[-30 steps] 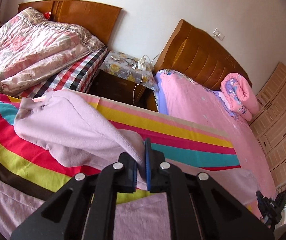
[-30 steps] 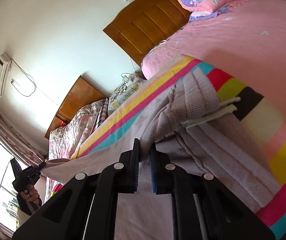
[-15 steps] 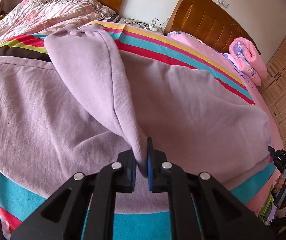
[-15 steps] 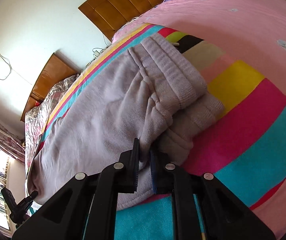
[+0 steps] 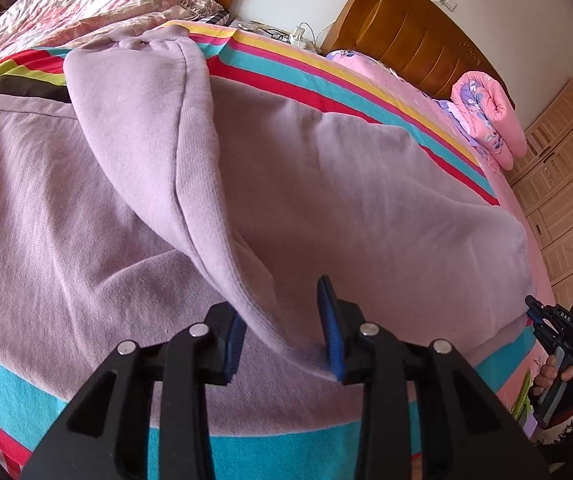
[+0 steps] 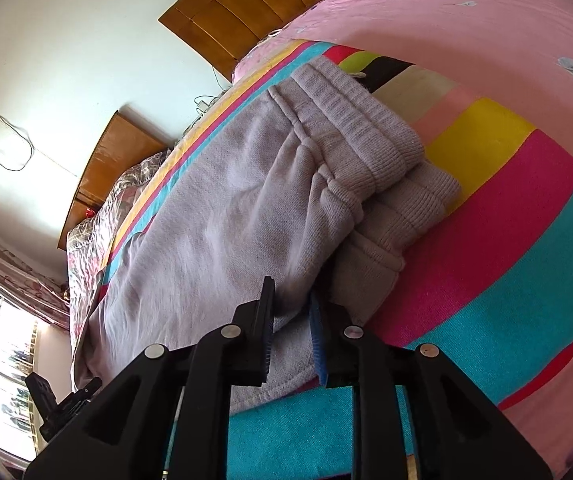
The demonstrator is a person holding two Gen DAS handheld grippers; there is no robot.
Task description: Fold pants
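Lilac fleece pants (image 5: 326, 200) lie folded over on a striped blanket (image 5: 286, 452). In the left wrist view one leg (image 5: 146, 112) with its cuff at the far end lies across the rest. My left gripper (image 5: 282, 332) is open, its jaws standing either side of the leg's near fold. In the right wrist view the pants (image 6: 214, 232) show their ribbed waistband (image 6: 358, 128) stacked on the right. My right gripper (image 6: 292, 334) is open, its jaws apart around the near edge of the cloth.
The striped blanket (image 6: 506, 260) covers a pink bed (image 6: 466, 20) with a wooden headboard (image 5: 414, 44). A rolled pink quilt (image 5: 486, 112) lies by it. A second bed (image 5: 98, 4) and a nightstand (image 5: 270, 30) stand beyond. Wardrobes (image 5: 566, 184) stand on the right.
Both grippers lowered the pants onto the blanket and folded them over. Both then opened and let go of the cloth.
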